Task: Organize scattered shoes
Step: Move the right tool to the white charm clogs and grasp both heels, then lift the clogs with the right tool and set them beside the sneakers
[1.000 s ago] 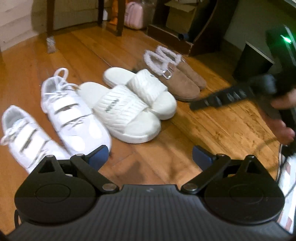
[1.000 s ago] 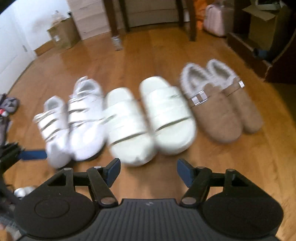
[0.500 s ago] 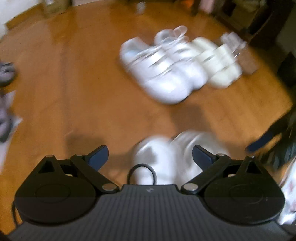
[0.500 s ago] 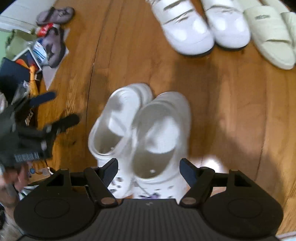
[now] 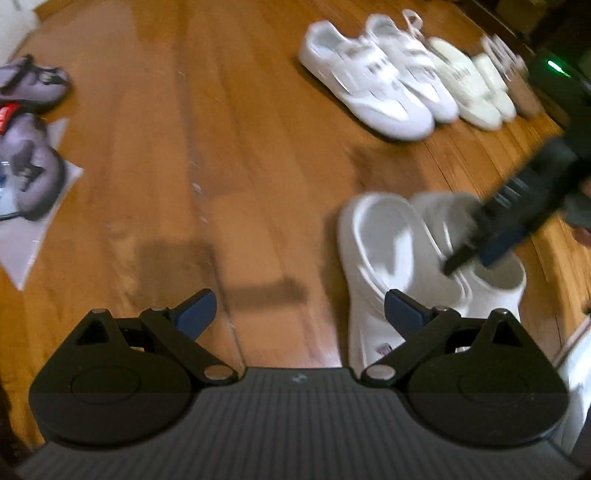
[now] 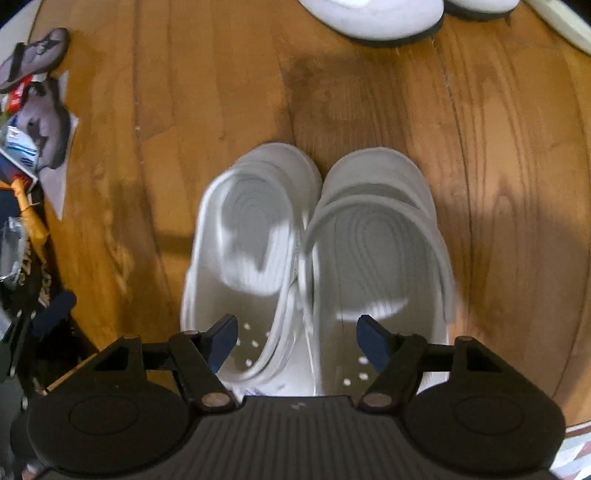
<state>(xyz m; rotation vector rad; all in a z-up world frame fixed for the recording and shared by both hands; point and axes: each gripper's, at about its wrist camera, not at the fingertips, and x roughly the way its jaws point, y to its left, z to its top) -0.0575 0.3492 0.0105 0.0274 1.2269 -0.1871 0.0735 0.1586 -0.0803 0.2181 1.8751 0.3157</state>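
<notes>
Two white clogs (image 6: 314, 251) lie side by side on the wooden floor, heels away from me, right under my right gripper (image 6: 297, 339), which is open and empty just above their toe parts. In the left wrist view the same clogs (image 5: 384, 247) lie to the right of my open, empty left gripper (image 5: 299, 310), and the right gripper (image 5: 517, 218) reaches down over them. A row of white sneakers (image 5: 373, 81), white slides (image 5: 469, 85) and brown slippers (image 5: 517, 85) lies farther off.
Grey sandals (image 5: 29, 85) lie on paper and clutter at the left (image 6: 33, 122). Bare wooden floor (image 5: 184, 147) stretches between the clogs and the sandals. The sneaker toes (image 6: 373, 18) show at the top of the right wrist view.
Both grippers have swung away from the tidy shoe row and down to the white clogs. The right gripper has come closer over the clogs. Both stay open.
</notes>
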